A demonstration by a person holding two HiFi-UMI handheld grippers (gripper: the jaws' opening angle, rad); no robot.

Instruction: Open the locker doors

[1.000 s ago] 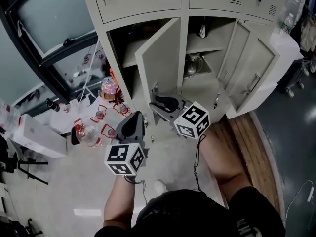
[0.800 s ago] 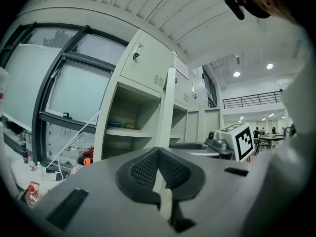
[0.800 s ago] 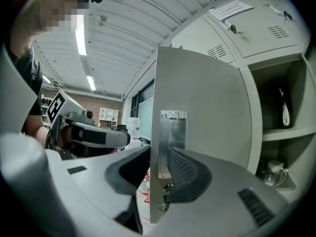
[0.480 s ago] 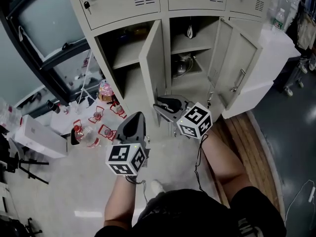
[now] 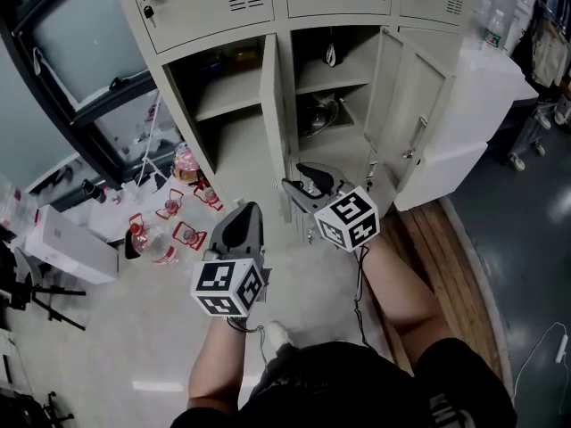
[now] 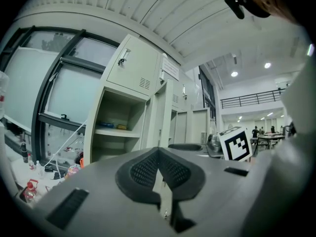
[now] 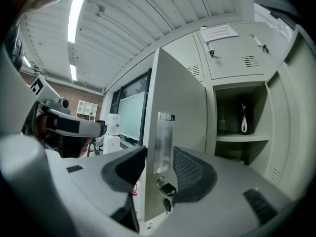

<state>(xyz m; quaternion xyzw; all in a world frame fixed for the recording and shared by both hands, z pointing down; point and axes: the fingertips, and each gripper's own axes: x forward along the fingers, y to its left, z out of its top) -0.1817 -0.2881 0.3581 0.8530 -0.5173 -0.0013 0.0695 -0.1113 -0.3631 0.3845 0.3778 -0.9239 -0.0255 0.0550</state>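
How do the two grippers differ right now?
The left gripper is shut and empty; the right gripper has just been opening, with the locker door between its jaws. The left hangs short of the lockers; the right is at the door. Both bear marker cubes.

The pale grey floor [image 5: 107,346] carries the locker [image 5: 210,7]. To the locker's left, a cluster of clear bottles with red trim [image 5: 147,237] stands near the window wall. A white box [image 5: 64,243] lies farther out, with the black legs of a stand [image 5: 40,303] beside it. A strip of wooden boards [image 5: 451,257] runs along the floor on the right. Inside the locker, the left compartment's shelf [image 5: 225,96] holds small blue and yellow items [image 5: 227,59]. The middle compartment's shelf [image 5: 335,74] bears a dark object [image 7: 223,125] at its back, too dim to name, and a shiny metal vessel [image 5: 317,114] sits in the space below that shelf.
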